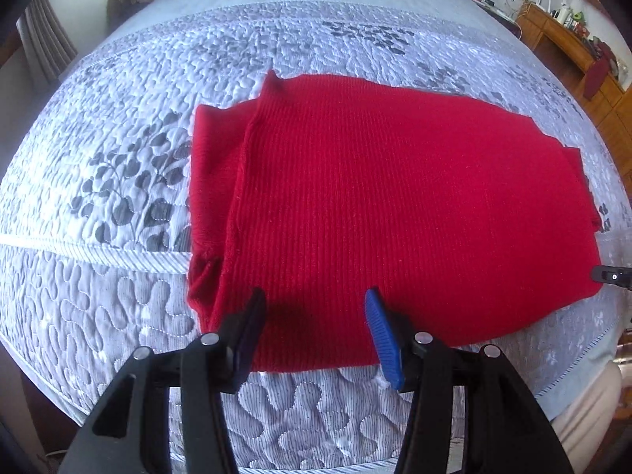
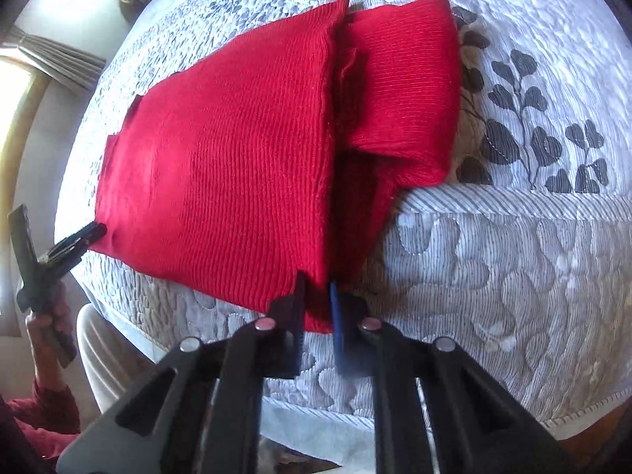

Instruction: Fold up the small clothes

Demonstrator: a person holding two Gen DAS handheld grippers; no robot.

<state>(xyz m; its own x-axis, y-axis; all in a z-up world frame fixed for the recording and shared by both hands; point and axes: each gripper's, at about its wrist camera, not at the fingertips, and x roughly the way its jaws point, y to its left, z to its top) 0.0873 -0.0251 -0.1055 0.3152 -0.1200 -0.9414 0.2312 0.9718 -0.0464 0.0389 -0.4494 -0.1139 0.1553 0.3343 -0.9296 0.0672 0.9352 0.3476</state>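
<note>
A red ribbed knit garment (image 1: pixel 395 205) lies folded flat on the quilted bedspread (image 1: pixel 118 181), with a narrower folded layer along its left side in the left wrist view. My left gripper (image 1: pixel 314 312) hovers open over the garment's near edge, nothing between its fingers. In the right wrist view the garment (image 2: pixel 237 150) has that folded layer on the right. There my right gripper (image 2: pixel 317 296) is shut on the near edge of the top layer, beside the fold line. At the far left a hand holds the left gripper (image 2: pixel 94 233), its tip at the garment's near left corner.
The bedspread's striped border (image 2: pixel 513 205) runs just past the garment's near edge, and the bed's edge (image 2: pixel 572 414) drops off close to me. A wooden dresser (image 1: pixel 568 51) with clutter stands at the right. Curtains (image 2: pixel 51 59) hang by a bright window. A light trouser leg (image 2: pixel 106 359) is near the bed.
</note>
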